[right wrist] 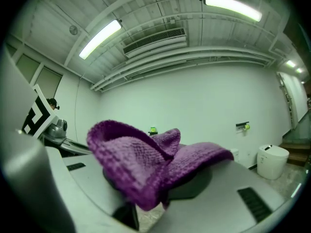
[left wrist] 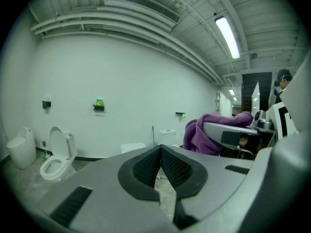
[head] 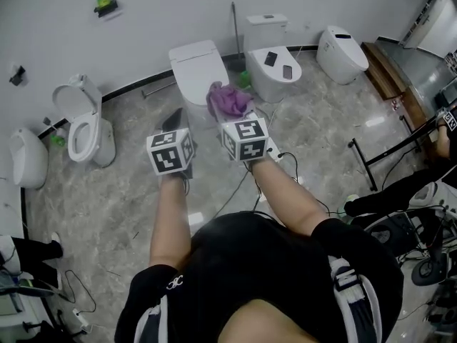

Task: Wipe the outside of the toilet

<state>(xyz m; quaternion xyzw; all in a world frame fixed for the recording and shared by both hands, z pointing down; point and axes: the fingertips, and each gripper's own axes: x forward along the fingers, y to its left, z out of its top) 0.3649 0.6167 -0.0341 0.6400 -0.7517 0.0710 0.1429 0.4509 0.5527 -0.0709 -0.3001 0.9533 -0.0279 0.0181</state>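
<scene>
A white toilet point(head: 196, 66) with its lid down stands against the wall straight ahead; in the left gripper view the toilet point(left wrist: 132, 147) shows small above the jaws. My right gripper point(head: 239, 116) is shut on a purple knitted cloth point(head: 228, 100) held up in front of that toilet, apart from it. In the right gripper view the cloth point(right wrist: 141, 161) drapes over the right gripper point(right wrist: 163, 183) and hides its tips. My left gripper point(head: 173, 122) hangs beside it at the same height. Seen in its own view, the left gripper point(left wrist: 159, 153) is shut with nothing between the pads.
Other toilets line the curved wall: an open-lid toilet point(head: 86, 131) at left, one with dark items on its lid point(head: 275, 63), and a rounded one point(head: 343, 52) at right. Cables point(head: 235, 191) trail over the marble floor. A black metal frame point(head: 389, 152) stands at right.
</scene>
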